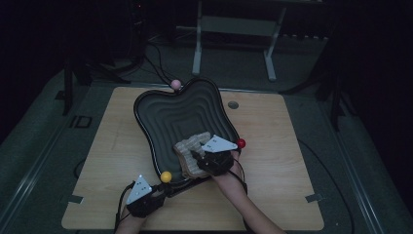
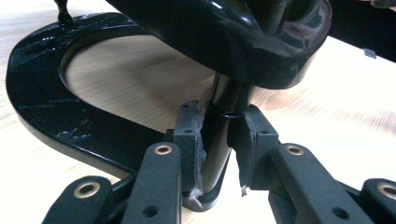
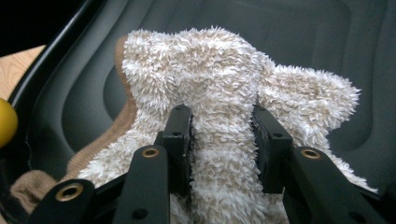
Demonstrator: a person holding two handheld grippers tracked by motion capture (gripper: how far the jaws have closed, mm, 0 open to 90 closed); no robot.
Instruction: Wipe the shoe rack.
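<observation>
A black wavy-ribbed tray (image 1: 180, 114) stands tilted on the wooden table (image 1: 272, 161). In its near part lies a fluffy cream cloth (image 1: 187, 146), brown on its back. My right gripper (image 1: 198, 157) is shut on a fold of this cloth (image 3: 210, 65), its pads (image 3: 180, 135) pinching the pile from both sides, over the tray's dark floor (image 3: 299, 37). My left gripper (image 1: 158, 187), at the tray's near-left corner, is shut on a glossy black post (image 2: 224, 107) under the tray (image 2: 233, 37). The post rises from a black curved base ring (image 2: 37, 107).
Coloured balls sit at the tray's corners: yellow (image 1: 166, 176) near my left gripper, red (image 1: 240, 143) by my right hand, pink (image 1: 175, 84) at the far edge. A grommet hole (image 1: 233, 105) lies beyond the tray. A metal frame (image 1: 197, 53) stands behind the table.
</observation>
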